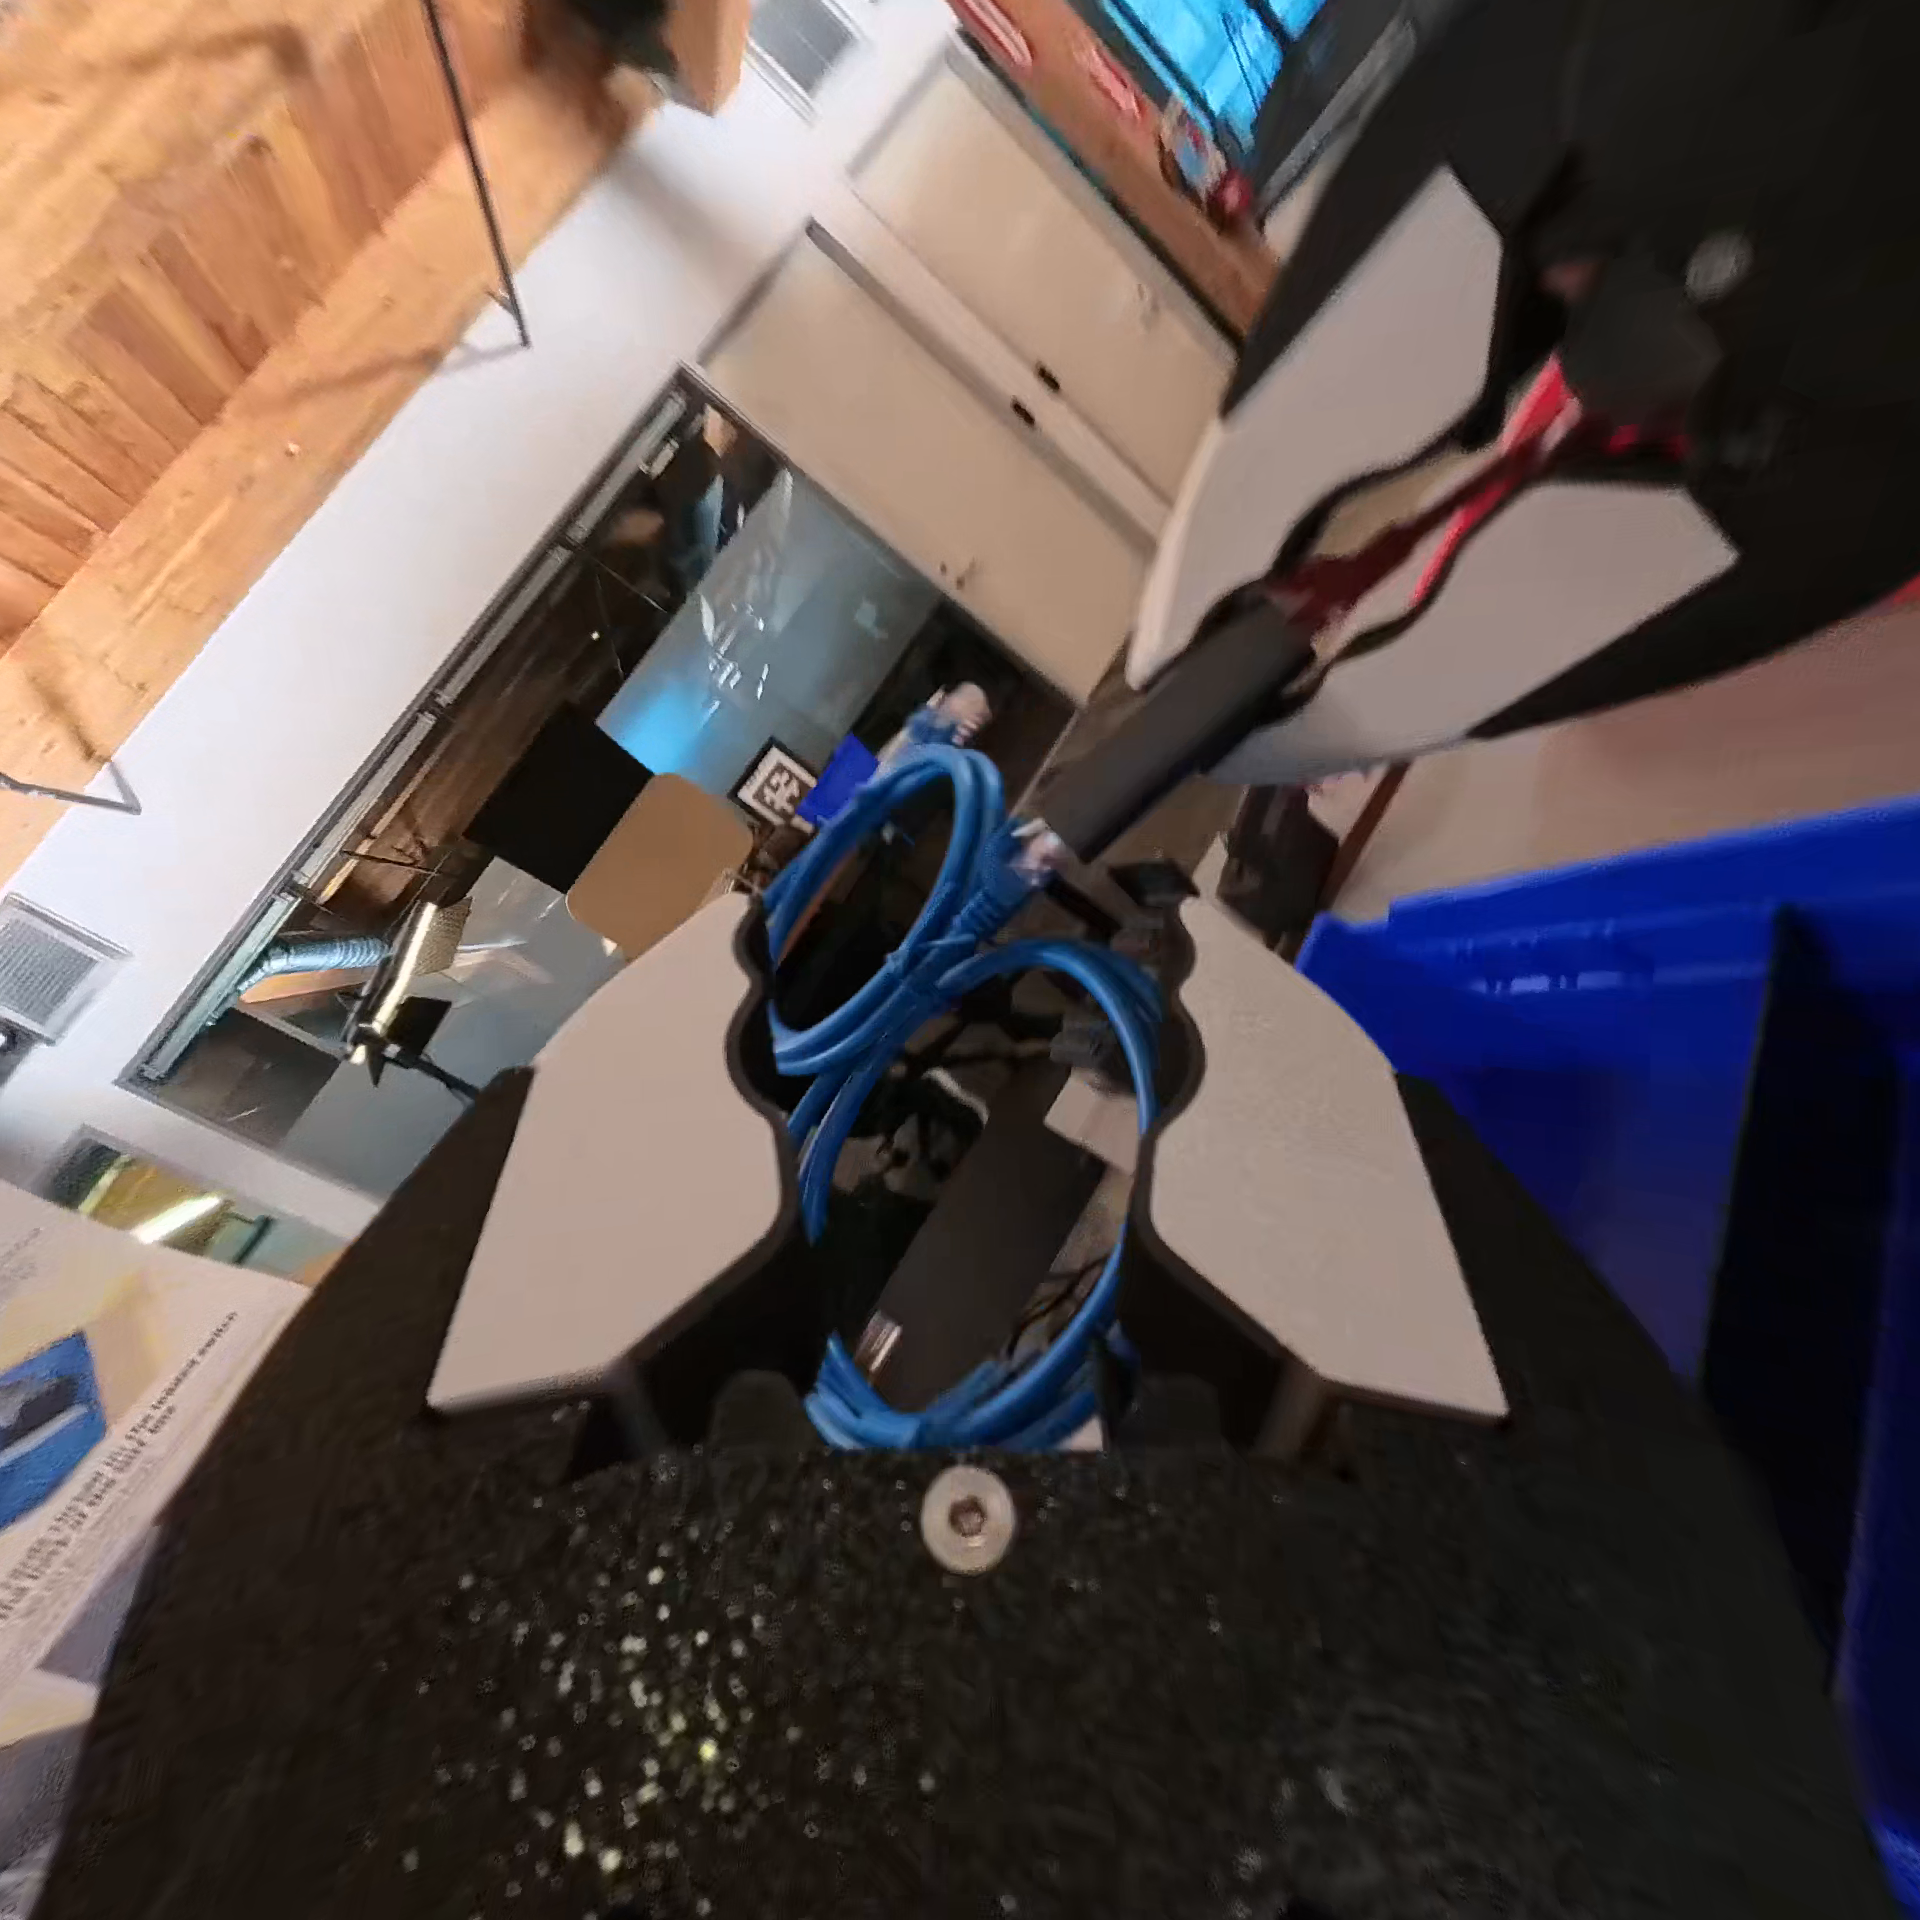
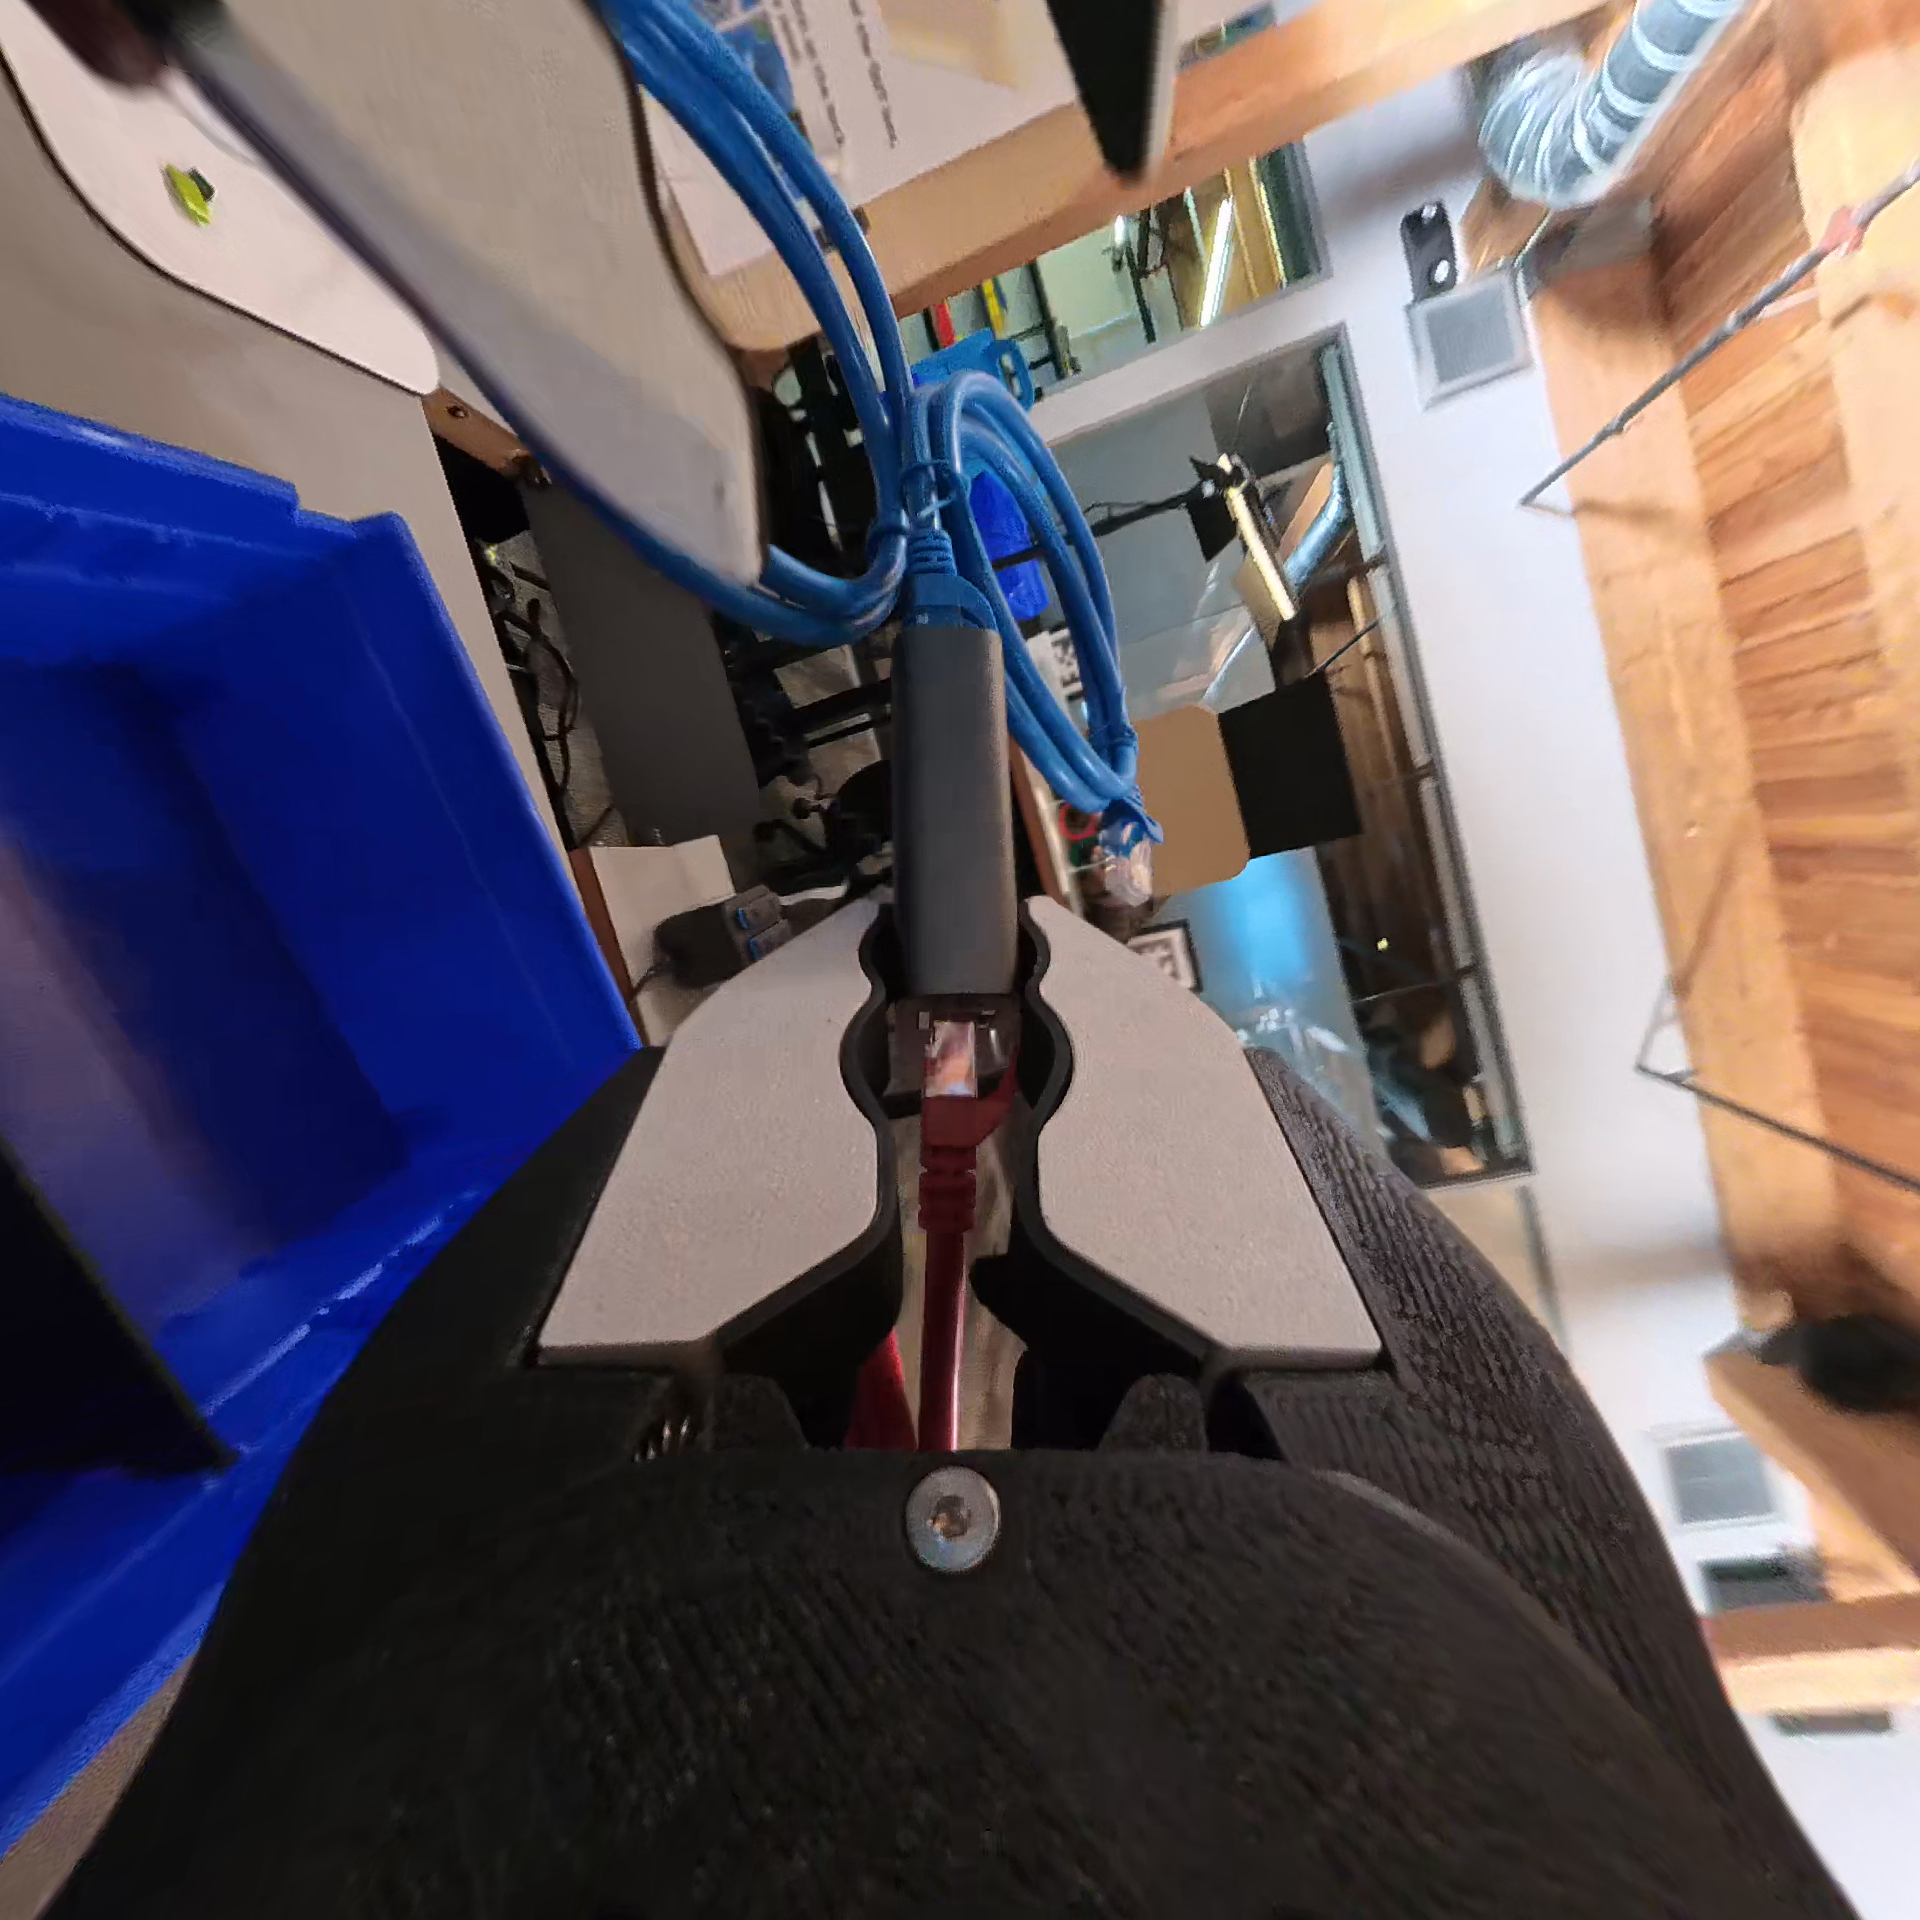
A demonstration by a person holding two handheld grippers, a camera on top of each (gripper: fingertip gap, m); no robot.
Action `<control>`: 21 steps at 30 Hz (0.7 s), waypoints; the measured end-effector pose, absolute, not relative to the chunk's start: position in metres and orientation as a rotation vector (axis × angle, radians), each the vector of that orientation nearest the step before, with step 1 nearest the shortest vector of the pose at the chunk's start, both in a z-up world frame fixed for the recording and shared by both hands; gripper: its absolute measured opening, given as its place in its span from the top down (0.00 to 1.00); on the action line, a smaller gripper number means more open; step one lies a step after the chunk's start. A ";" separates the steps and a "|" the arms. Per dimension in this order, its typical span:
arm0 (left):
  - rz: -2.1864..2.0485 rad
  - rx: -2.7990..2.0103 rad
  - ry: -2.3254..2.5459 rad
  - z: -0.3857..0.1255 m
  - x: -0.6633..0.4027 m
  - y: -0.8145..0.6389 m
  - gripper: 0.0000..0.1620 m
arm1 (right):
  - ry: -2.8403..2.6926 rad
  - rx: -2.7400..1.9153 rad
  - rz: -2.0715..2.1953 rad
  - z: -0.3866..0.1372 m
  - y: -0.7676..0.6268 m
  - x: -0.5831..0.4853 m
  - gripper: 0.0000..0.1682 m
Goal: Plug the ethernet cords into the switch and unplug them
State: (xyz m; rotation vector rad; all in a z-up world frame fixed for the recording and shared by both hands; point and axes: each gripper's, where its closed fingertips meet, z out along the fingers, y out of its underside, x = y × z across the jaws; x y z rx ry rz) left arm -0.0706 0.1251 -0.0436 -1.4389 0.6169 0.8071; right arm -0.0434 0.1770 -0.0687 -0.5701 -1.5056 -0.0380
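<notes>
Up close — grey coupler [image 2: 954,821] pinched between right tool [image 2: 954,961] fingers, red-cabled.

The right gripper [image 2: 954,961] has a rough, grainy black plastic body and matt grey fingers [image 2: 1164,1143]. Beside it, the blue bin [image 2: 260,831] looks glossy plastic; the grey coupler [image 2: 951,810] matt; the blue cable [image 2: 997,499] smooth.

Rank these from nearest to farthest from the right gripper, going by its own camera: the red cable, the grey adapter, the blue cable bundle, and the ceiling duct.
1. Red cable: between the right gripper's fingers, plugged into the adapter.
2. Grey adapter: gripped at the fingertips, sticking out ahead.
3. Blue cable bundle: beyond the adapter's far end.
4. Ceiling duct: far background, top right.
</notes>
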 end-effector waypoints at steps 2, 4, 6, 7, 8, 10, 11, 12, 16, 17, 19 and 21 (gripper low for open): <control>0.895 -1.481 0.716 -0.058 -0.068 0.133 0.50 | -1.521 -0.499 -0.089 -0.070 0.169 -0.046 0.88; 0.992 -1.506 0.825 -0.073 -0.065 0.138 0.46 | -1.536 -0.451 -0.118 -0.072 0.163 -0.049 0.88; 1.111 -1.445 0.889 -0.074 -0.062 0.142 0.53 | -1.555 -0.400 -0.135 -0.076 0.155 -0.050 0.88; 1.133 -1.403 0.920 -0.074 -0.057 0.142 0.58 | -1.574 -0.357 -0.138 -0.079 0.150 -0.051 0.88; 1.150 -1.374 0.934 -0.072 -0.054 0.141 0.61 | -1.595 -0.325 -0.132 -0.082 0.145 -0.051 0.88; 1.180 -1.336 0.953 -0.069 -0.051 0.139 0.65 | -1.632 -0.287 -0.102 -0.087 0.135 -0.051 0.88; 1.191 -1.340 0.982 -0.072 -0.050 0.138 0.65 | -1.645 -0.266 -0.090 -0.088 0.130 -0.051 0.88; 1.210 -1.352 1.001 -0.075 -0.052 0.138 0.66 | -1.659 -0.249 -0.069 -0.090 0.125 -0.050 0.88; 1.228 -1.391 1.079 -0.087 -0.054 0.139 0.73 | -1.694 -0.194 0.009 -0.093 0.111 -0.047 0.88; 1.224 -1.385 1.101 -0.090 -0.052 0.139 0.77 | -1.693 -0.188 0.008 -0.093 0.111 -0.046 0.88; 1.210 -1.389 1.124 -0.093 -0.050 0.139 0.85 | -1.687 -0.184 0.009 -0.091 0.112 -0.043 0.88; 1.161 -1.416 1.141 -0.096 -0.047 0.138 0.87 | -1.706 -0.186 0.032 -0.093 0.111 -0.040 0.88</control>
